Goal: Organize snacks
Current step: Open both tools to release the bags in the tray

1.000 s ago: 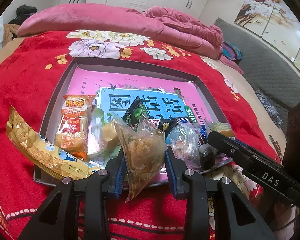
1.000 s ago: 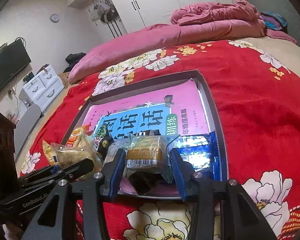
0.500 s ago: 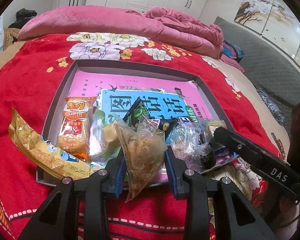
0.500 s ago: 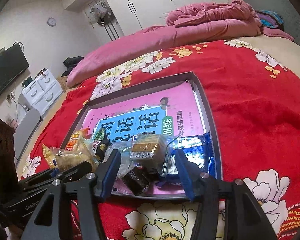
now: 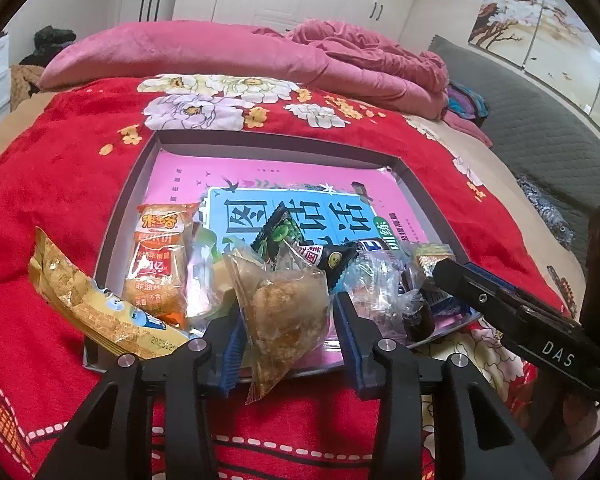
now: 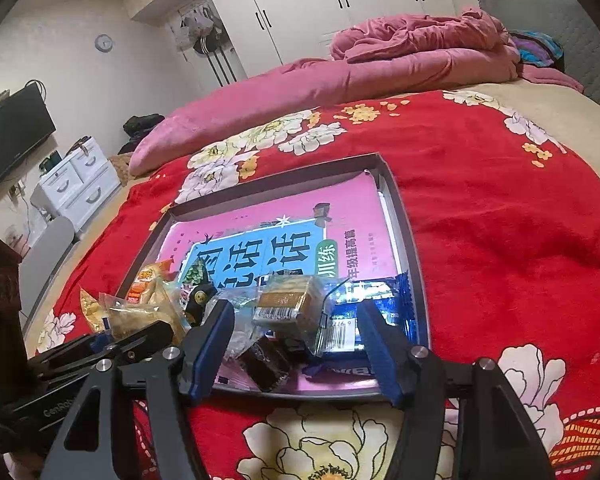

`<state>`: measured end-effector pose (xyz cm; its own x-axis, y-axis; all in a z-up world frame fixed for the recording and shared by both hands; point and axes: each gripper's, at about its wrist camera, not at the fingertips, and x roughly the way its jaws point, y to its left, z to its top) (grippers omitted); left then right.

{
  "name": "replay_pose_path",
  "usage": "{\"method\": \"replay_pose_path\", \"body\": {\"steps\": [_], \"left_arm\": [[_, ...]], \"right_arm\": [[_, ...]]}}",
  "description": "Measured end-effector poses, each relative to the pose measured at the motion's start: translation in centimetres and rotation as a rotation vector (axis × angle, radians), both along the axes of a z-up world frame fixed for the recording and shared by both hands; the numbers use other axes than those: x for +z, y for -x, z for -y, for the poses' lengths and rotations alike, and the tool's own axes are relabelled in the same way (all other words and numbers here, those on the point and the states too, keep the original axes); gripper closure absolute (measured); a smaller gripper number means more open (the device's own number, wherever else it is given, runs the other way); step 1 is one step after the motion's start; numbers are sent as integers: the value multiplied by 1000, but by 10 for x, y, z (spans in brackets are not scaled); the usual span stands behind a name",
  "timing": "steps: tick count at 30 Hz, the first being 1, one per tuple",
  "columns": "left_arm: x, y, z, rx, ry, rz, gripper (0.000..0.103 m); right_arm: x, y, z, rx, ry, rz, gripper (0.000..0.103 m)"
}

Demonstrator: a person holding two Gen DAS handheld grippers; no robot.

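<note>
A grey tray [image 5: 260,142] lies on the red bed, lined with a pink and blue book. Several snack packets are piled at its near edge. My left gripper [image 5: 288,312] is shut on a clear bag of brown puffed snack [image 5: 286,312] at the tray's near edge. My right gripper [image 6: 296,324] is open and empty at the tray's near edge [image 6: 396,196]. A clear-wrapped biscuit pack [image 6: 288,306] lies in the tray between its fingers, beside a blue packet [image 6: 376,308] and a dark wrapped cake [image 6: 266,364].
An orange packet [image 5: 160,256] and a yellow packet [image 5: 96,312] lie at the tray's left, the yellow one hanging over the rim. A pink quilt [image 5: 228,52] lies bunched at the far end of the bed. Red flowered blanket surrounds the tray.
My right gripper opened and let go of the biscuit pack, which now lies in the tray, then drew back a little. My left gripper still holds its bag.
</note>
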<state>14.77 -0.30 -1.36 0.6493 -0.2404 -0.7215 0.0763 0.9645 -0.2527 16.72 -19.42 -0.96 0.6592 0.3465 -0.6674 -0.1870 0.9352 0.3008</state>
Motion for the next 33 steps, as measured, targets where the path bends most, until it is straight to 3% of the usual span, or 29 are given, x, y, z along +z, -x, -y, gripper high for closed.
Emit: {"method": "replay_pose_path", "body": {"steps": [8, 22, 33], "left_arm": [[2, 1, -1, 7, -3, 10, 53], [8, 5, -1, 17, -24, 35, 33], [15, 11, 3, 23, -44, 73, 26]], "right_arm": [[0, 1, -5, 11, 32, 4, 39], [1, 2, 2, -19, 38, 9, 34], [5, 3, 8, -44, 47, 23, 29]]}}
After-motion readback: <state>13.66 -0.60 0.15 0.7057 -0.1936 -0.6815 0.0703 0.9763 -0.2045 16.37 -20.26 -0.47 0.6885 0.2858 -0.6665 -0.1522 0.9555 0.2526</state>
